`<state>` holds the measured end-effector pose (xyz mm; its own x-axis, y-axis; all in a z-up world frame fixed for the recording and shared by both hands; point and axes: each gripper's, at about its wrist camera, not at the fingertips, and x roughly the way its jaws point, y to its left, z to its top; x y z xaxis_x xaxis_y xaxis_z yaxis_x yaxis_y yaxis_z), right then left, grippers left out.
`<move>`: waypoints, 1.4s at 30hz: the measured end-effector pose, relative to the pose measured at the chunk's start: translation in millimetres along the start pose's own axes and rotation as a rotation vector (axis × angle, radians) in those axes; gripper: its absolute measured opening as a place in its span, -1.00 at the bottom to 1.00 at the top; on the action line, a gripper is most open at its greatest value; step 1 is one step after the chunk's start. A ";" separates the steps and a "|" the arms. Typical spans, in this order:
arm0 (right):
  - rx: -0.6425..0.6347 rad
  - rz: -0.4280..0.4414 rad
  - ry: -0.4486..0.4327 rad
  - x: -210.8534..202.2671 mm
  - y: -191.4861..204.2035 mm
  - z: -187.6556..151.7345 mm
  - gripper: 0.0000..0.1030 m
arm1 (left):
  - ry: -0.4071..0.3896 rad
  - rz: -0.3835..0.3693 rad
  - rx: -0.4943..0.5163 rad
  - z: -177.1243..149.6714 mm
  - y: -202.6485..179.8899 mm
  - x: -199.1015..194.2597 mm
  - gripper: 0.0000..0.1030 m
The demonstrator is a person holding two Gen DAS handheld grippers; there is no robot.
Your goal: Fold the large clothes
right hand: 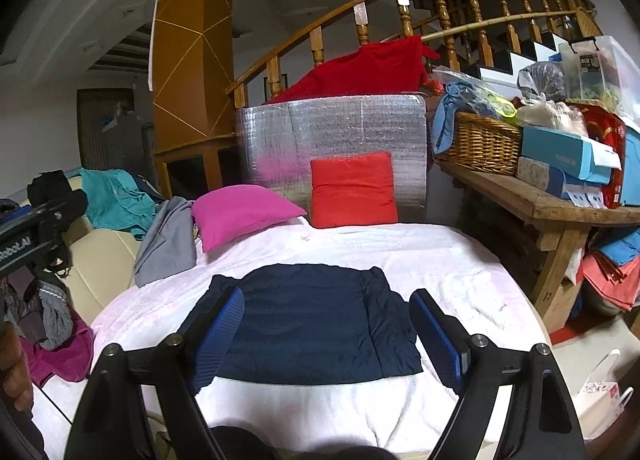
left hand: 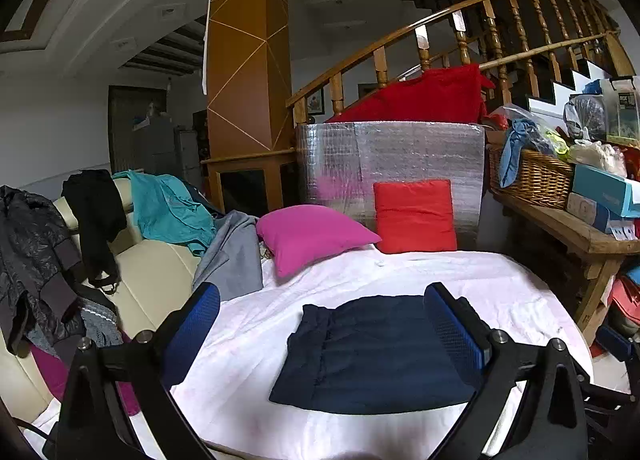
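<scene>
Your left tool (left hand: 322,334) hangs released above the bed (left hand: 400,272), jaws spread wide with nothing between them. Through its view, the folded navy garment (left hand: 372,360) lies flat on the white sheet, its long axis running from you toward the pillows. Bare sheet borders its far and right edges. A magenta pillow (left hand: 312,238) and red pillow (left hand: 416,215) sit beyond; a grey cloth (left hand: 234,256) drapes at the left.

Your right tool (right hand: 328,334) is likewise released, empty over the garment (right hand: 308,324). Here white sheet surrounds it. The wooden table (right hand: 560,211) with a wicker basket (right hand: 480,143) stands right.
</scene>
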<state>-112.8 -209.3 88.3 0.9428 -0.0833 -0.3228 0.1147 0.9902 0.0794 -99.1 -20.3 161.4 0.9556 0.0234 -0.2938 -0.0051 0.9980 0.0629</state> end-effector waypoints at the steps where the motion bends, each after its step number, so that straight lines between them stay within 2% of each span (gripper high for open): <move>1: 0.004 0.000 0.008 2.3 -1.3 -0.7 0.69 | 0.003 -0.002 0.004 0.6 -1.3 0.6 0.97; 12: 0.021 0.003 0.011 9.2 -4.9 1.6 0.69 | 0.021 -0.025 0.006 3.1 -9.0 6.6 0.97; 23: 0.022 -0.002 0.078 29.8 7.4 -3.6 0.69 | 0.033 -0.010 0.008 -0.5 -6.3 20.6 0.98; 42: -0.003 -0.038 0.110 65.2 26.0 6.6 0.69 | 0.070 -0.029 -0.022 -2.1 9.7 64.0 0.98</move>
<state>-46.2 -189.7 75.5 0.8979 -0.1079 -0.4268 0.1483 0.9869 0.0627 -38.7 -9.1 141.2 0.9325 -0.0020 -0.3611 0.0148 0.9993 0.0329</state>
